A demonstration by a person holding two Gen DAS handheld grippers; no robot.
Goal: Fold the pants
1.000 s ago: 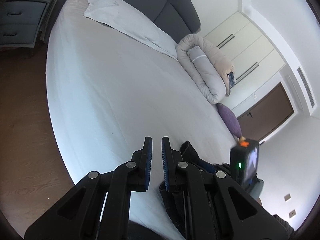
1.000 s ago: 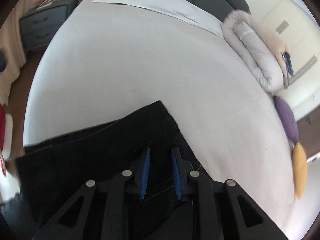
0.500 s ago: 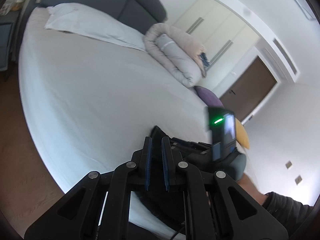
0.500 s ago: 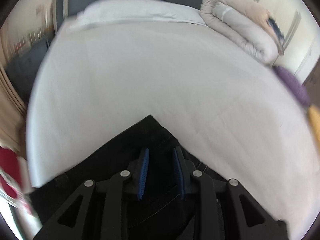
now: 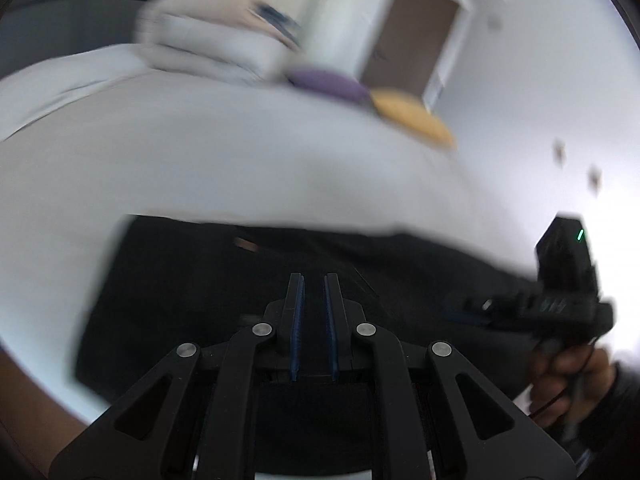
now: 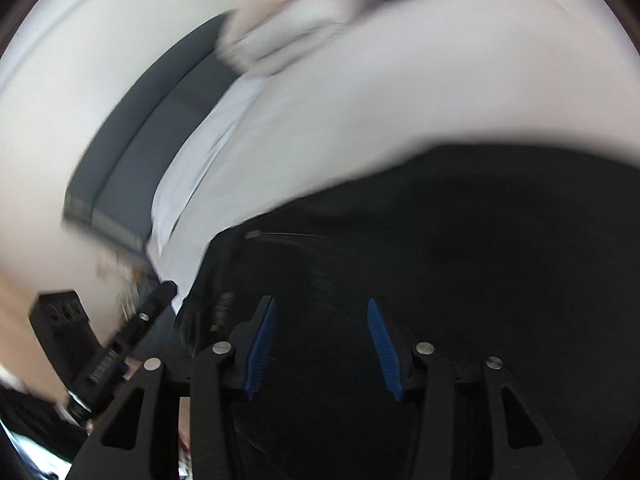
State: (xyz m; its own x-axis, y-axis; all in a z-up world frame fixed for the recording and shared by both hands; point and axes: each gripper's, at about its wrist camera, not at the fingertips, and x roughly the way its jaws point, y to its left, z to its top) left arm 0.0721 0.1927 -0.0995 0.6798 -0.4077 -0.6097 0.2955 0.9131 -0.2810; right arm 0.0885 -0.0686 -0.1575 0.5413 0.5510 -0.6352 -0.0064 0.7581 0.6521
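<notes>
The black pants (image 5: 208,276) lie spread on the white bed (image 5: 200,160), near its front edge. My left gripper (image 5: 313,280) hovers over them with its blue pads close together, a narrow gap between them and nothing held. The right gripper shows at the right of this view (image 5: 480,316), in a hand. In the right wrist view the pants (image 6: 460,240) fill the lower right, and my right gripper (image 6: 321,304) is wide open just above them. The left gripper's body (image 6: 120,344) shows at lower left. Both views are blurred.
A rolled duvet (image 5: 216,44) lies at the far side of the bed, with a purple cushion (image 5: 328,82) and an orange cushion (image 5: 412,116) beside it. A dark headboard (image 6: 148,136) and a white pillow (image 6: 200,164) are on the left. A brown door (image 5: 416,28) stands behind.
Both cameras have swung sharply. The right gripper has opened wide over the pants. The left gripper has moved from the bare sheet to above the pants, still nearly shut.
</notes>
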